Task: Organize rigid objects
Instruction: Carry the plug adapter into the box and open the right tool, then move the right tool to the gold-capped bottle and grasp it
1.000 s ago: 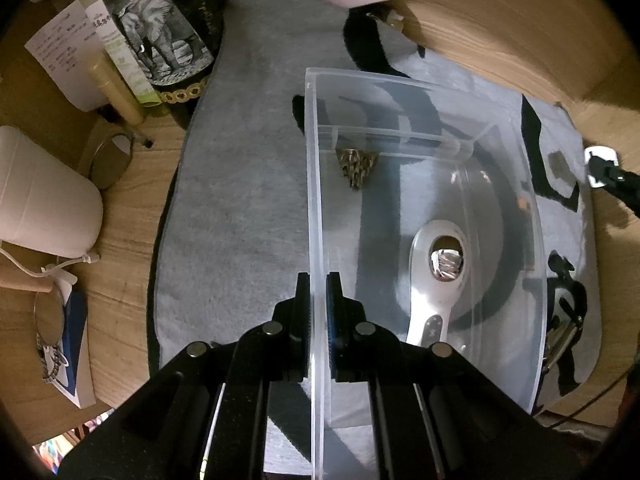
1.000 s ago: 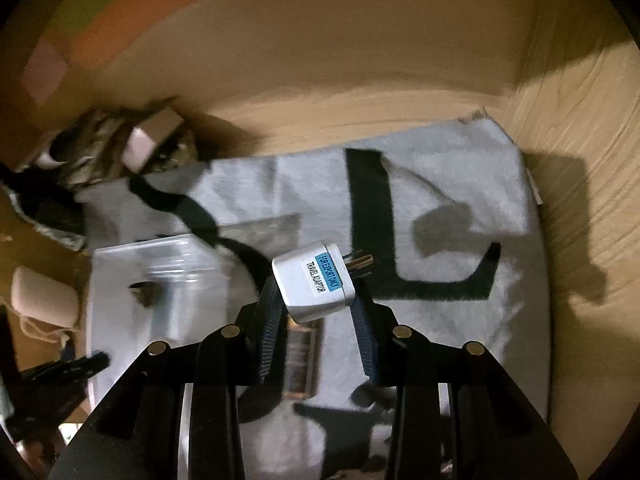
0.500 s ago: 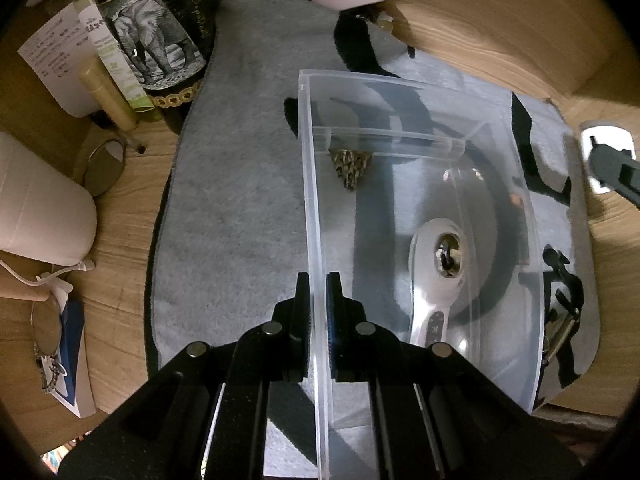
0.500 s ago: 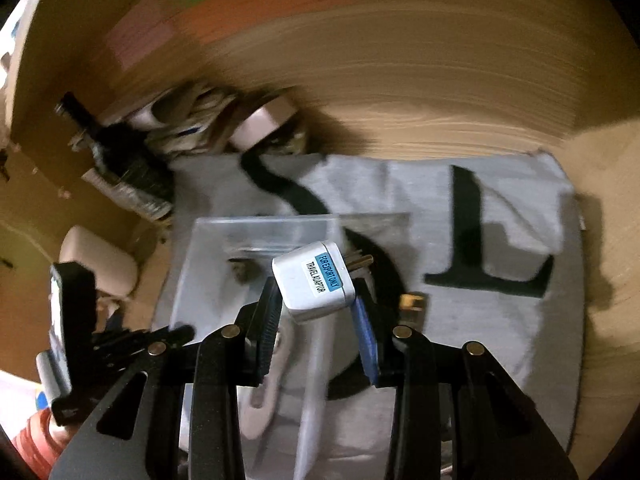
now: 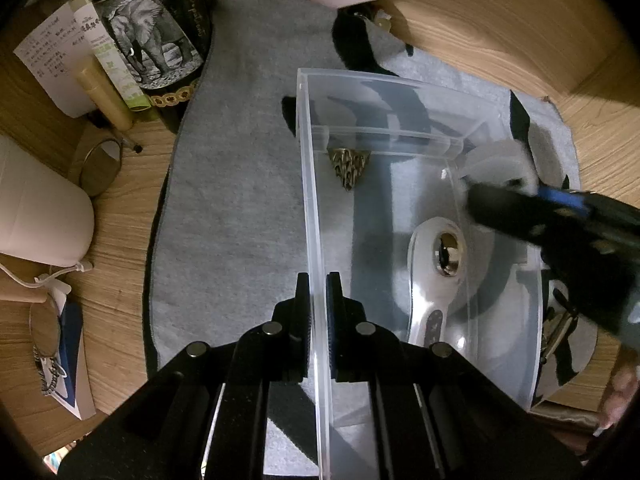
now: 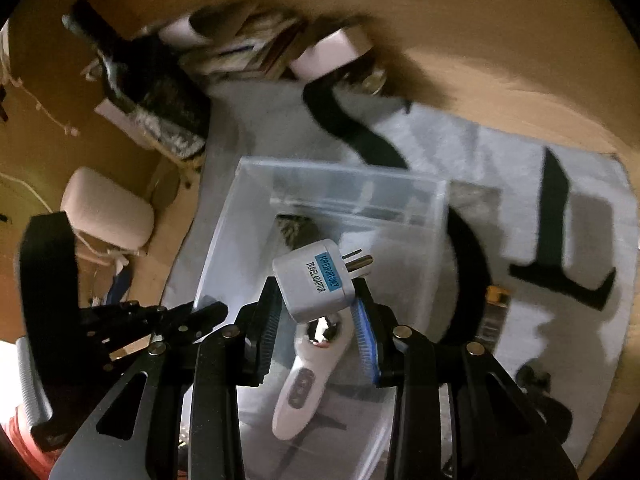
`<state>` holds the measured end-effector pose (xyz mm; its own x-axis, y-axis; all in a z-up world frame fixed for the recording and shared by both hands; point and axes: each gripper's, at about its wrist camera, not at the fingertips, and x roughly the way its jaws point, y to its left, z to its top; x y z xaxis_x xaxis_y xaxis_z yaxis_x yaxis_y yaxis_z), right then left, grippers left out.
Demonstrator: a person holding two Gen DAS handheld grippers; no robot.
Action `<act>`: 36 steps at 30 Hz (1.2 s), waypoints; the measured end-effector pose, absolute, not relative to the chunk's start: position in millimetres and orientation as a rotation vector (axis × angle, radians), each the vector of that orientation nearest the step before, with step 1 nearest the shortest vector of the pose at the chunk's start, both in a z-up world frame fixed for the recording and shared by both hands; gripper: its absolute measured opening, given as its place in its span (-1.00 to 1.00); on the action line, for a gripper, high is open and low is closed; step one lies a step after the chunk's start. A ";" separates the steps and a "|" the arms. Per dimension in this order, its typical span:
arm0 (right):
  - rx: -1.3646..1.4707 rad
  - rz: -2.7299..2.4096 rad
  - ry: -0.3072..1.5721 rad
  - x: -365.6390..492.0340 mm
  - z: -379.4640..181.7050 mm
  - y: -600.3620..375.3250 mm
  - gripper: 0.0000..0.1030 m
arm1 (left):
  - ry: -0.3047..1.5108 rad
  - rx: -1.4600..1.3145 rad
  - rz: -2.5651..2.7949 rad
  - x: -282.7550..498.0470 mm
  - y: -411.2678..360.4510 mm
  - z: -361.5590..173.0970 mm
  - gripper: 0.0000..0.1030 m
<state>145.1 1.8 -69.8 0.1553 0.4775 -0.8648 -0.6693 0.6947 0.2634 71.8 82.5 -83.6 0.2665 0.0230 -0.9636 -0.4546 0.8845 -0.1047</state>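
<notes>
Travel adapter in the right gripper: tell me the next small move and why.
Probably lower it a little, then open. The right gripper holds the travel adapter above the clear bin, over the white massager; the left gripper pinches the bin's wall, steadying it.

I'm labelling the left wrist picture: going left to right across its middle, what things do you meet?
White container → round mirror → grey towel → clear plastic box's left wall, pinched by the left gripper → small patterned triangular piece → white handheld massager → right gripper, blurred.
</notes>
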 end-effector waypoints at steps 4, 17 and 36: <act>-0.239 0.845 1.191 145.2 -83.2 18.6 -0.37 | 1.266 -0.409 0.334 71.1 82.9 -84.1 -0.89; -0.317 0.896 1.259 142.4 -101.4 45.5 -0.36 | 1.262 -0.413 0.339 69.1 82.3 -83.1 -0.89; -0.097 0.721 1.126 147.0 -39.6 -52.6 -0.22 | 1.269 -0.377 0.316 70.6 80.8 -82.9 -0.89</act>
<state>147.0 -52.6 -39.6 0.2323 0.4765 -0.8479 -0.5707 0.7727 0.2779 70.6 80.8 -82.9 0.2691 0.0227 -0.9628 -0.4317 0.8965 -0.0995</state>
